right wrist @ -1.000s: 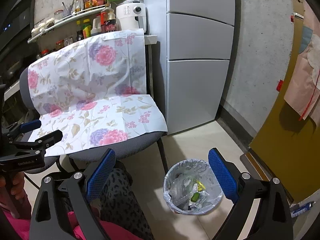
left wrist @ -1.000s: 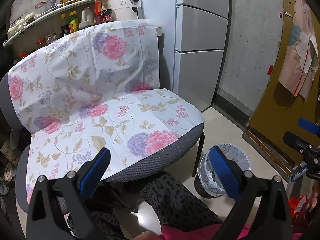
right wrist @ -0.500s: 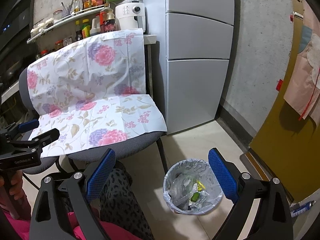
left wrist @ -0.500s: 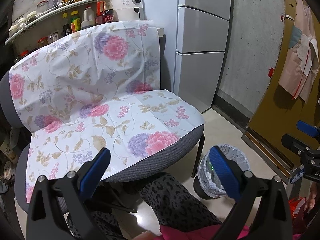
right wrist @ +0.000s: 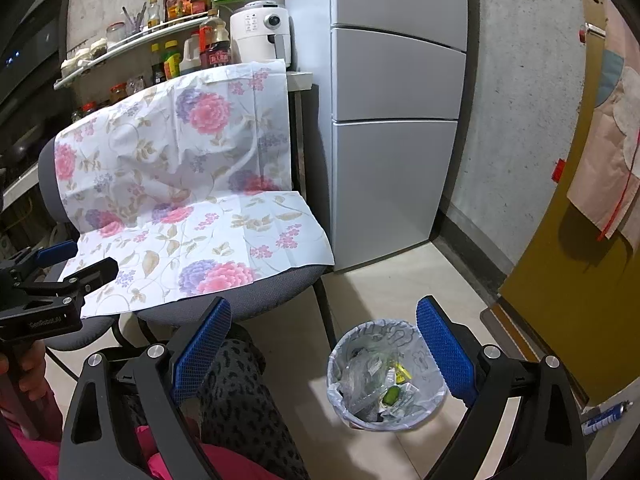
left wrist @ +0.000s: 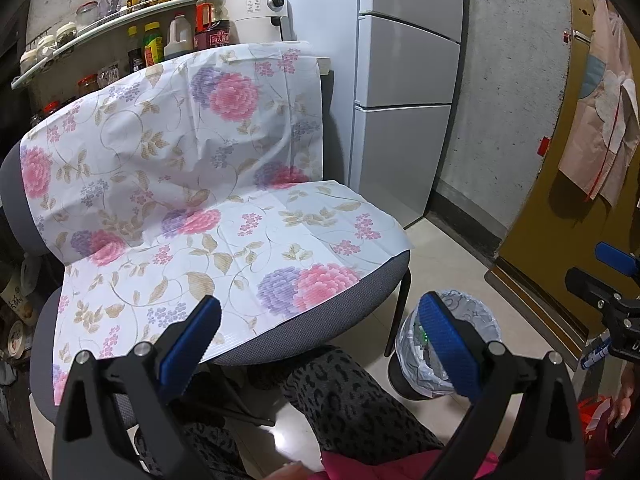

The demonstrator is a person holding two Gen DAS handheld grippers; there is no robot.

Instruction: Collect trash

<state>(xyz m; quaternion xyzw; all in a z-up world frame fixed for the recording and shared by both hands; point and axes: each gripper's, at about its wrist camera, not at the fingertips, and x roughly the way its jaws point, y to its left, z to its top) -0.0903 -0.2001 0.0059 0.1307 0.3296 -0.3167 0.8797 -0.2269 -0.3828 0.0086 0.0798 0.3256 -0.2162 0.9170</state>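
Both jaws wide, empty: left gripper (left wrist: 320, 336), right gripper (right wrist: 324, 344). Trash already in lined bin (right wrist: 386, 376) beside chair (right wrist: 276, 284). Risk: knee (right wrist: 232, 364) close, could tip bin.

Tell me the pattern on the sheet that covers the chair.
White sheet with pink and purple flowers, tan leaves; clearest in left wrist view.

Glossy fridge (right wrist: 396, 128), rough concrete wall (right wrist: 516, 92)

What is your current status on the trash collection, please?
Left gripper and right gripper open, empty. Trash bin on floor, holding wrappers. Chair beside it, path open.
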